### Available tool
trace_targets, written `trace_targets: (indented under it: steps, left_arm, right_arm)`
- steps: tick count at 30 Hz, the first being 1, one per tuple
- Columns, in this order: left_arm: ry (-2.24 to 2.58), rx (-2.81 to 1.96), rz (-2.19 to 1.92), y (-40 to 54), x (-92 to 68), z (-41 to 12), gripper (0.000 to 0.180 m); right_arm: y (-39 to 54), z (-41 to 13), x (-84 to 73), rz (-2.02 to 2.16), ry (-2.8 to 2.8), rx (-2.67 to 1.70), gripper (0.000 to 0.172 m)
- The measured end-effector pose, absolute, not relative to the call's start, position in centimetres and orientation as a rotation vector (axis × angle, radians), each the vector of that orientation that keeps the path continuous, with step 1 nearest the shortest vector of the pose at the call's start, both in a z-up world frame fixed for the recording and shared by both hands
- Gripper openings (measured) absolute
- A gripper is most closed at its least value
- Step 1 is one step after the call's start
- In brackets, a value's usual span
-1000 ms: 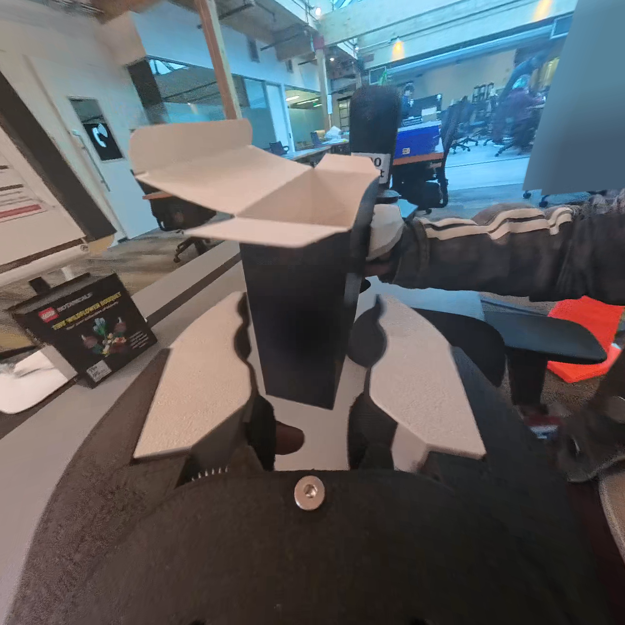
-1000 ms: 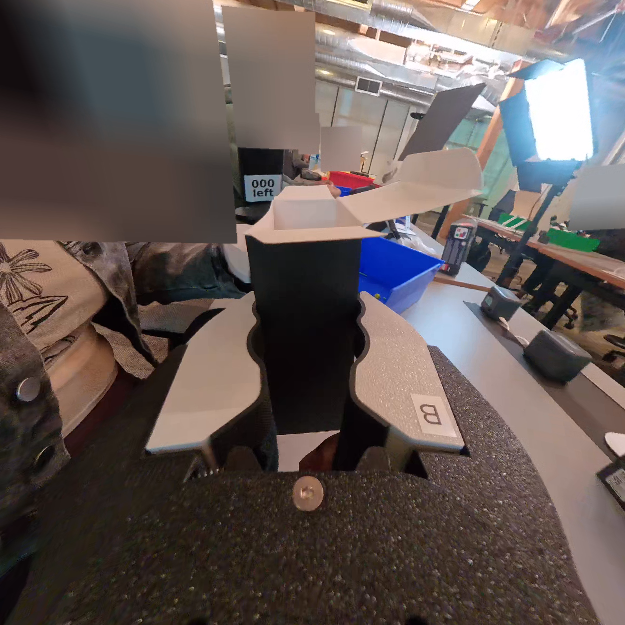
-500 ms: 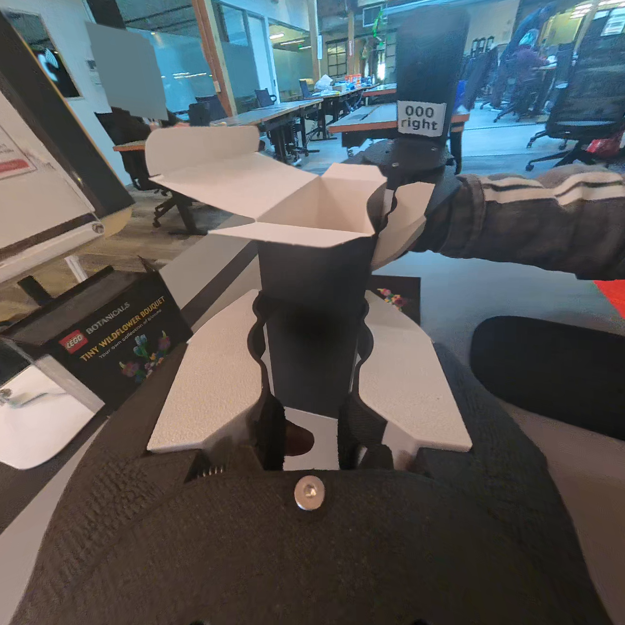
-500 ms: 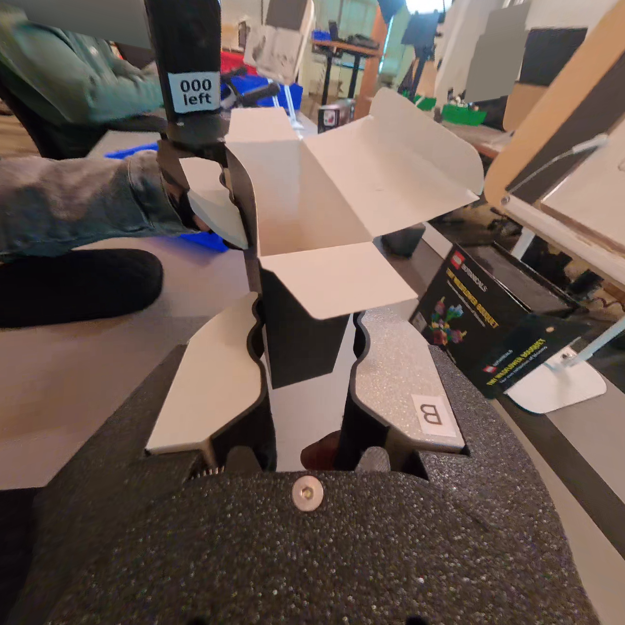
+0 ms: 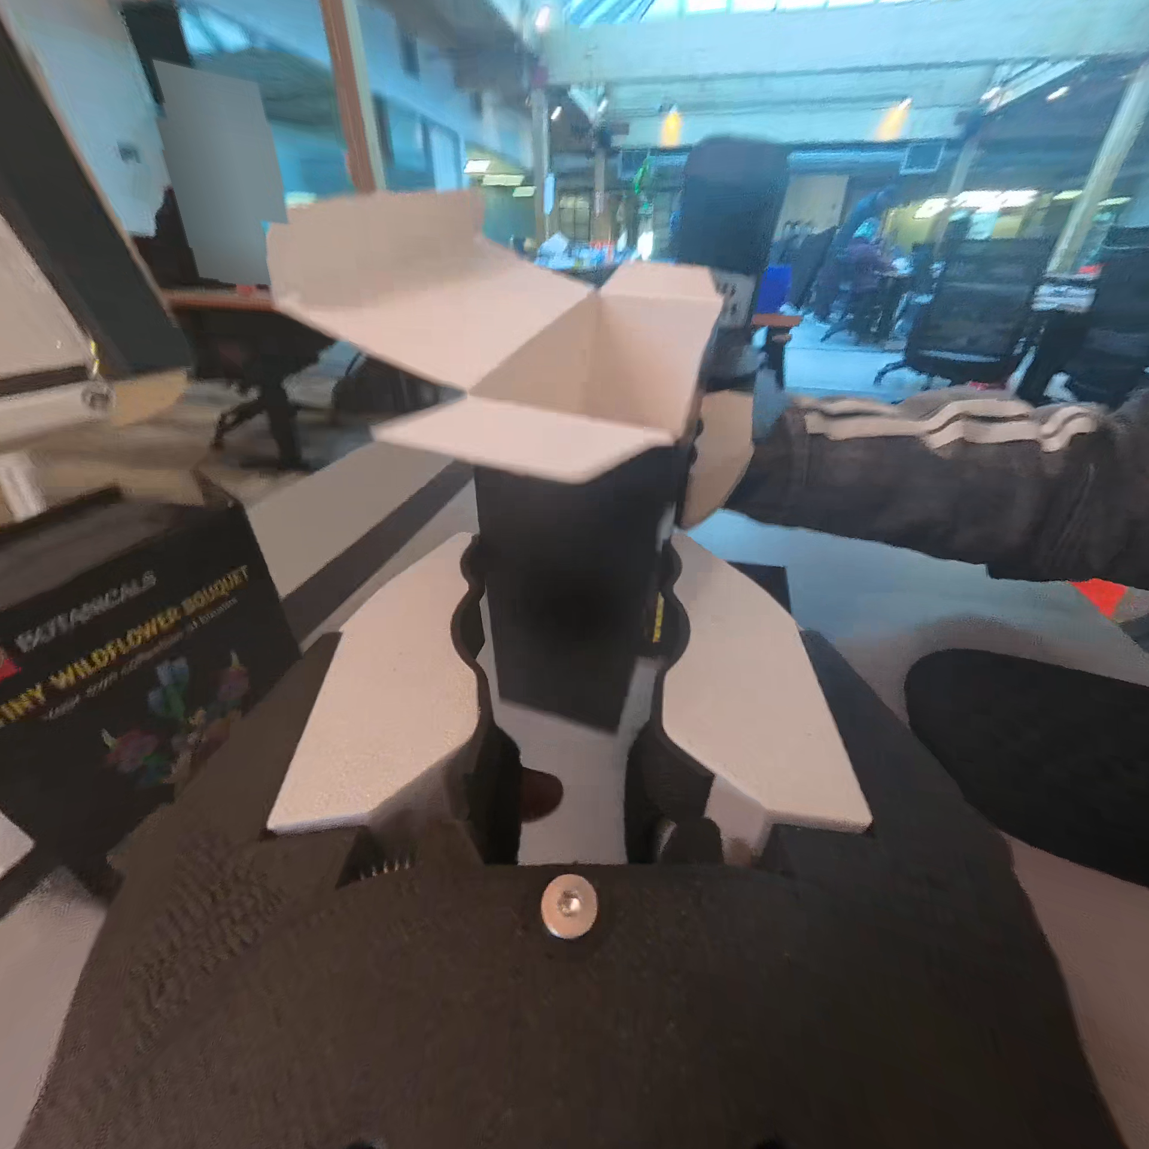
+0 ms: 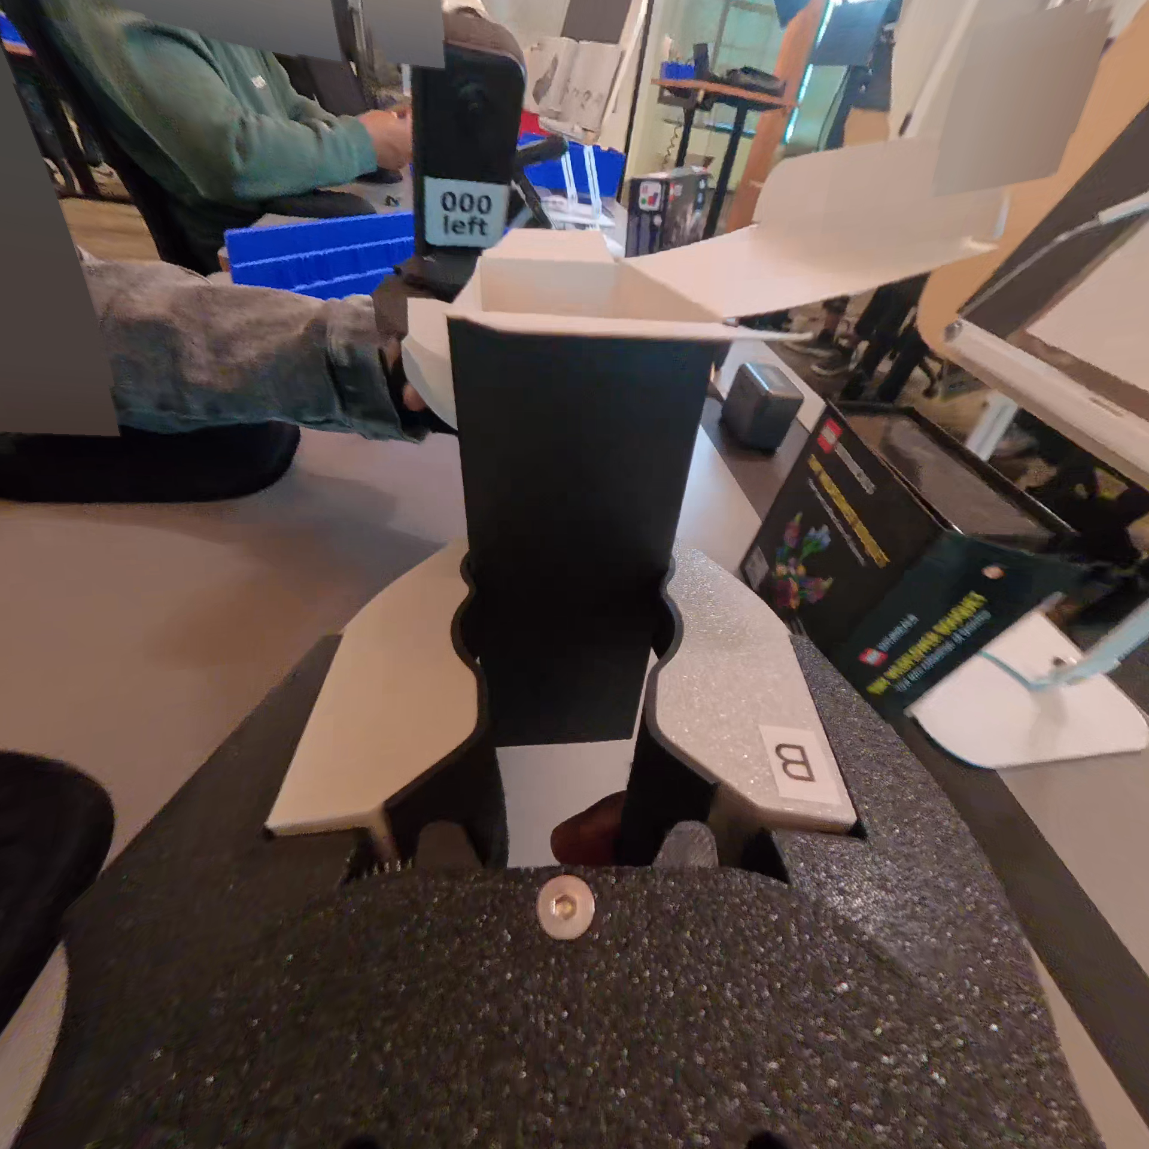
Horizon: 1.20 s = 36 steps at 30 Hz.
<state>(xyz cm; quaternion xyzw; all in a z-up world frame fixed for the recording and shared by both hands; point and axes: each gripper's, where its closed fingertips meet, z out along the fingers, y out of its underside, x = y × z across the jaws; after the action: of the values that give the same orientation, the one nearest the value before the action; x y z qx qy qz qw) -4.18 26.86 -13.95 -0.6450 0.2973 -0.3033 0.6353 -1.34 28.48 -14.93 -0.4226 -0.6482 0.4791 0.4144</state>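
A tall black carton (image 5: 559,497) with a white inside stands upright, its top flaps (image 5: 435,323) spread open. My left gripper (image 5: 569,559) is shut on its lower part, both pads pressed against its sides. My right gripper (image 6: 569,572) is shut on the same carton (image 6: 572,447) from the opposite side. In the right wrist view the left gripper's fingers (image 6: 426,354) show at the carton's far left. In the left wrist view one of the right gripper's fingers (image 5: 715,460) shows at the carton's right edge. The carton is held above the grey table (image 6: 186,590).
A black printed box with a flower picture (image 6: 870,559) lies on the table beside a white stand base (image 6: 1026,715); it also shows in the left wrist view (image 5: 124,671). A small dark grey block (image 6: 761,404), a blue bin (image 6: 323,249) and a seated person's green sleeve (image 6: 217,124) lie beyond. Across from one pair of fingers to the other is roughly 5 cm.
A second ago my left fingers stood apart from the carton; they have since closed onto it. My right gripper has kept its hold. Both views have swung as the carton was turned.
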Motion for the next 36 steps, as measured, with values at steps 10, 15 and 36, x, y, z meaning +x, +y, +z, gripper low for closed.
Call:
trace_targets:
  steps: [10, 15, 36]
  left_arm:
    - [0.874, -1.681, -0.343, 20.3, -3.4, -16.7, 0.081]
    - [0.874, -1.665, -0.305, 17.5, -3.1, -16.5, 0.08]
    - [0.814, -1.686, -0.259, 14.4, -5.9, -16.8, 0.079]
  right_arm:
    - [42.1, -16.7, 7.9, 0.396, -2.151, -1.407, 0.052]
    - [46.1, -18.3, 6.8, 0.11, -2.359, -1.445, 0.052]
    - [52.0, -22.3, 1.5, -0.188, -2.541, -1.486, 0.058]
